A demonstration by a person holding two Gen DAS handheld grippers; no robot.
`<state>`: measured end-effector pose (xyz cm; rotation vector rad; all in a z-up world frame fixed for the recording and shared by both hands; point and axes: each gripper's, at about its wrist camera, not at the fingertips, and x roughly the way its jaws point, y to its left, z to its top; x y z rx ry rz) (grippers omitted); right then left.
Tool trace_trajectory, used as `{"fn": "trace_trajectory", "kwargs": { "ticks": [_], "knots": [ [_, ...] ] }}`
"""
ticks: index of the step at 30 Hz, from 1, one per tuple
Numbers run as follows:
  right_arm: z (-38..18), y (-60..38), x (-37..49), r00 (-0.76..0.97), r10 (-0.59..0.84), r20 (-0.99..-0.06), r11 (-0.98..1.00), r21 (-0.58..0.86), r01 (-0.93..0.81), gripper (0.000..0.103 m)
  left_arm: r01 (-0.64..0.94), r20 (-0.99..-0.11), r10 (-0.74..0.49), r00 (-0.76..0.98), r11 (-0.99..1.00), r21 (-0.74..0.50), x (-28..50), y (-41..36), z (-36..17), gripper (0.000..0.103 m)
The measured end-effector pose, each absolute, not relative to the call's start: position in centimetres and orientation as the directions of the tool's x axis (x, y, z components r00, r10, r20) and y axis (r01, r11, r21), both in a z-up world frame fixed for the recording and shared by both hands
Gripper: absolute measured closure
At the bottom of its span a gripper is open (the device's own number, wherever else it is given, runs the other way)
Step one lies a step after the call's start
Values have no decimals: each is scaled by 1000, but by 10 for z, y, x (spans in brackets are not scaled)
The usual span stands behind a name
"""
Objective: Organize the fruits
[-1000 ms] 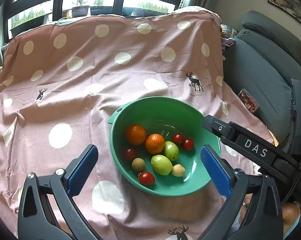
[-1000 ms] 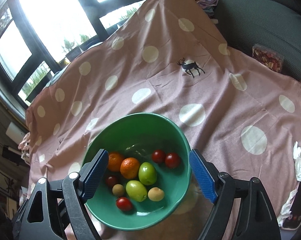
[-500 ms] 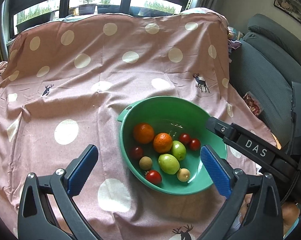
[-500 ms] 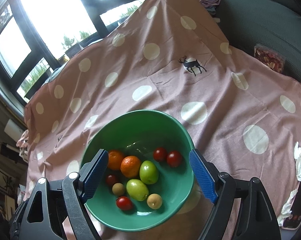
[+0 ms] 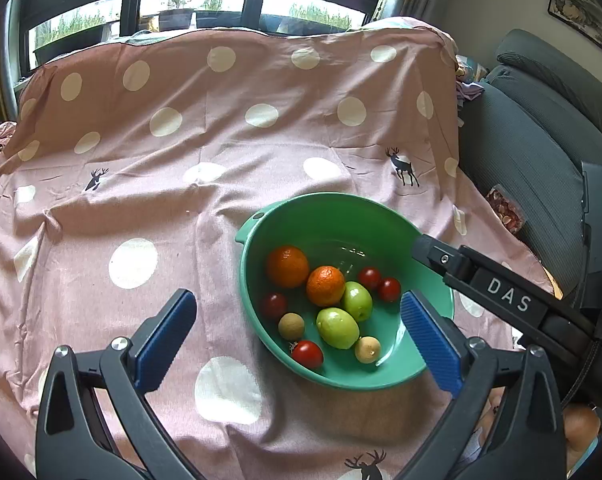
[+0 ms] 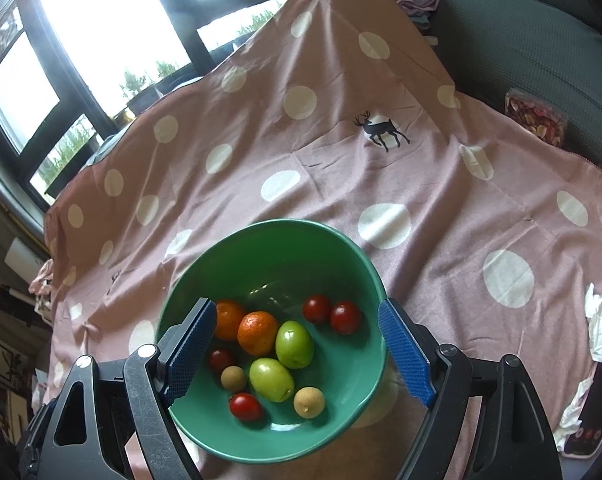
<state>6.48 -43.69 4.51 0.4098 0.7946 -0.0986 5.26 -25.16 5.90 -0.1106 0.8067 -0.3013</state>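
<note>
From the left wrist we see our left gripper (image 5: 297, 332) spread wide over the dotted pink cloth (image 5: 173, 200), nothing between its blue pads. The green bowl (image 5: 325, 216) sits just right of centre, its near-right rim behind our right pad, holding two oranges, two green fruits, four red ones and two small tan ones.

Over to the right wrist: our right gripper (image 6: 297, 350) is spread wide too, pads flanking the bowl (image 6: 269, 240) without gripping it, the fruit lying loose between.
</note>
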Motion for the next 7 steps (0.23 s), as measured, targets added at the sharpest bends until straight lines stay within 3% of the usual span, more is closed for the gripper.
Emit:
{"fn": "trace_trajectory", "kwargs": {
  "ticks": [7],
  "knots": [
    [45,-437,64,699,58,-713,917,314,245,20,223,-694,-306,651,952,-210,53,-252,58,1]
  ]
}}
